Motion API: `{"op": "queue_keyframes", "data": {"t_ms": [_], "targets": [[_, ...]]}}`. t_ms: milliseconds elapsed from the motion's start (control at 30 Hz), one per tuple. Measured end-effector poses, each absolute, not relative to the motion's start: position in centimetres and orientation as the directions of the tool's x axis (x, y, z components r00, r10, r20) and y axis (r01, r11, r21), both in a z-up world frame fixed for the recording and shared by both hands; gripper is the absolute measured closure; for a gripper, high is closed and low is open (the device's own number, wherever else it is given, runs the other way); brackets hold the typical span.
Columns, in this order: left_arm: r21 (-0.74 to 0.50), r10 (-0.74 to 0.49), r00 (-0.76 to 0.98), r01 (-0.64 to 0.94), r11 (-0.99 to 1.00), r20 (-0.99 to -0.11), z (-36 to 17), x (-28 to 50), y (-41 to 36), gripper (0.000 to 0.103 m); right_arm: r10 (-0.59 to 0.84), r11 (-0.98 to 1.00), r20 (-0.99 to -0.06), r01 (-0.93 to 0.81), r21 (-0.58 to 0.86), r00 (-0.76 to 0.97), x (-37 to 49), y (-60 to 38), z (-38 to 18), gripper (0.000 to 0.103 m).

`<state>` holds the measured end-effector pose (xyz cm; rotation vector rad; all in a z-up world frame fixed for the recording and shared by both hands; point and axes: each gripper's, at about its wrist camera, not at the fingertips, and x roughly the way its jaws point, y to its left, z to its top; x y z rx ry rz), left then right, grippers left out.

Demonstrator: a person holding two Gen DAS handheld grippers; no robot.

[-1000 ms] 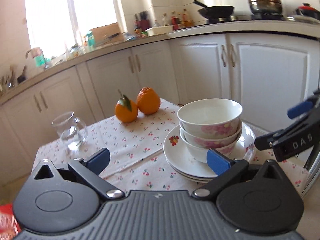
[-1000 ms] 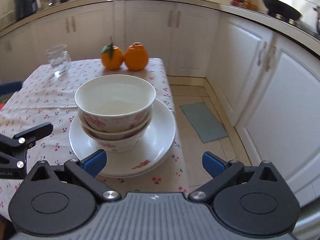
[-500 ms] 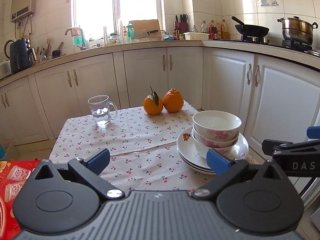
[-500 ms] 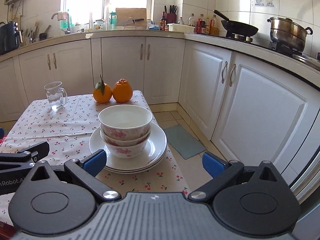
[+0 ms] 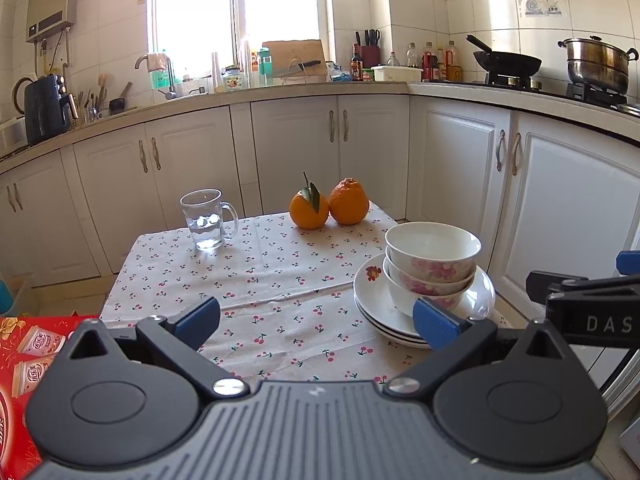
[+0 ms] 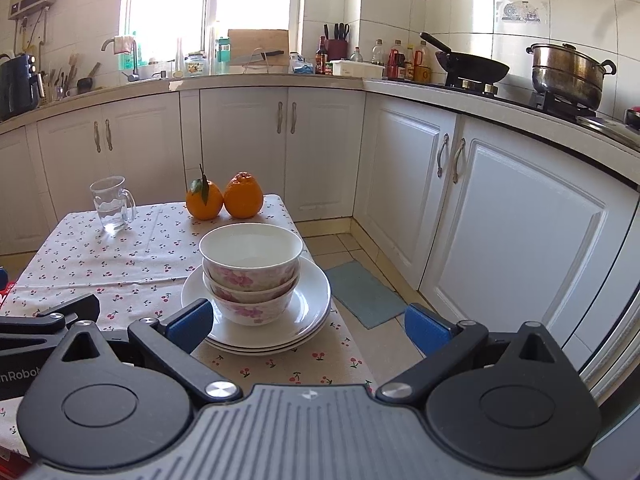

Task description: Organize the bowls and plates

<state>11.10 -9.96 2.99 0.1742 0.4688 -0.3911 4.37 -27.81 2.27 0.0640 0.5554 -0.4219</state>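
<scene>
Three white bowls with pink flowers (image 5: 432, 264) (image 6: 251, 268) sit nested on a stack of white plates (image 5: 372, 300) (image 6: 308, 308) at the table's near right corner. My left gripper (image 5: 316, 320) is open and empty, held back over the table's front edge, left of the stack. My right gripper (image 6: 308, 326) is open and empty, held back in front of the stack, its left finger by the plates' rim. The right gripper also shows at the right edge of the left wrist view (image 5: 588, 300).
Two oranges (image 5: 328, 208) (image 6: 224, 200) stand at the table's far edge. A glass mug with water (image 5: 206, 220) (image 6: 112, 204) is at the far left. A red box (image 5: 20, 360) lies low left. White cabinets (image 6: 500, 216) and a floor mat (image 6: 364, 294) are to the right.
Both grippers have pulled back and risen away from the stack, so the bowls and plates look smaller and farther. Bowls and plates have not moved. Both stay open.
</scene>
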Motion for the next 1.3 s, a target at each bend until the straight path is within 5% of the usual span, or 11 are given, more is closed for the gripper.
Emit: {"op": "queue_keyframes", "data": {"t_ms": [1300], "targets": [[0.065,-0.314,0.819,0.39,0.918,-0.479,2.9,11.37,-9.81,0.001,-0.378,0.914,-0.502,0.4,-0.069,0.778,4.11,-27.34,2.82,0.0]]}}
